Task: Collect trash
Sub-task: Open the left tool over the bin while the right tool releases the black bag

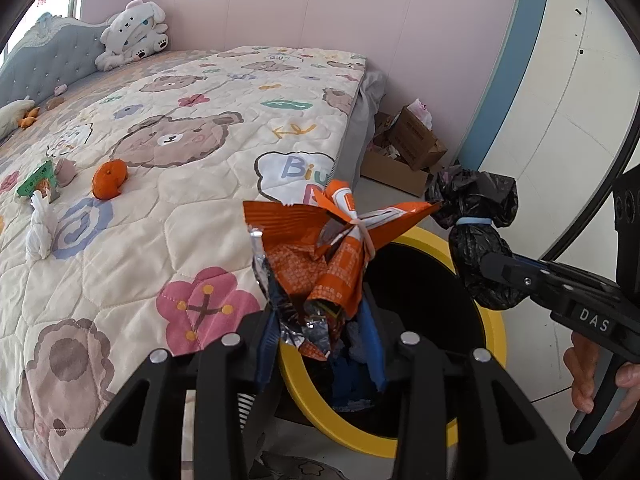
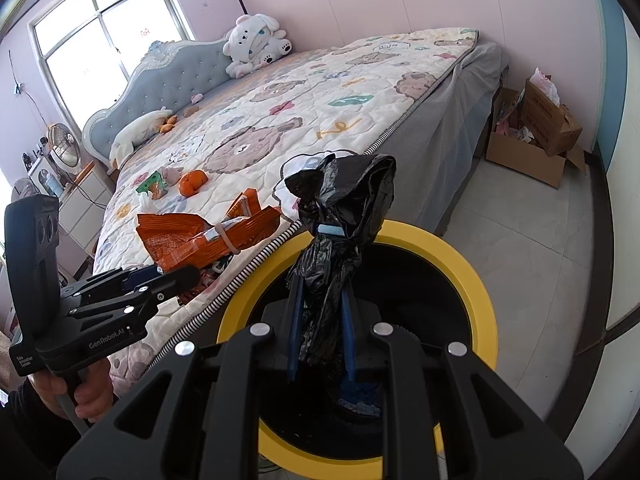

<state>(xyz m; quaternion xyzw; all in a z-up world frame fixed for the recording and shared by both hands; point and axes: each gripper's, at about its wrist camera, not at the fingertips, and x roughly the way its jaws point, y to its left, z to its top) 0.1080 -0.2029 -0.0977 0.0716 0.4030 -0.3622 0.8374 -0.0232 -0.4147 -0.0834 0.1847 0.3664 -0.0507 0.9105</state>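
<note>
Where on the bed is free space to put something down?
The quilt is bare between the plush toy and the orange peel, and along its far edge. It is crowded by the peel, green packet and white tissue.

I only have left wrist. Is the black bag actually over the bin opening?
Observer: Yes. The right wrist view shows the black bag, clamped in the right gripper, above the yellow-rimmed bin.
Operator: Anything left of the bed?
Observer: A fan stands on a white cabinet by the headboard.
Operator: Light source?
Observer: A window behind the headboard.
</note>
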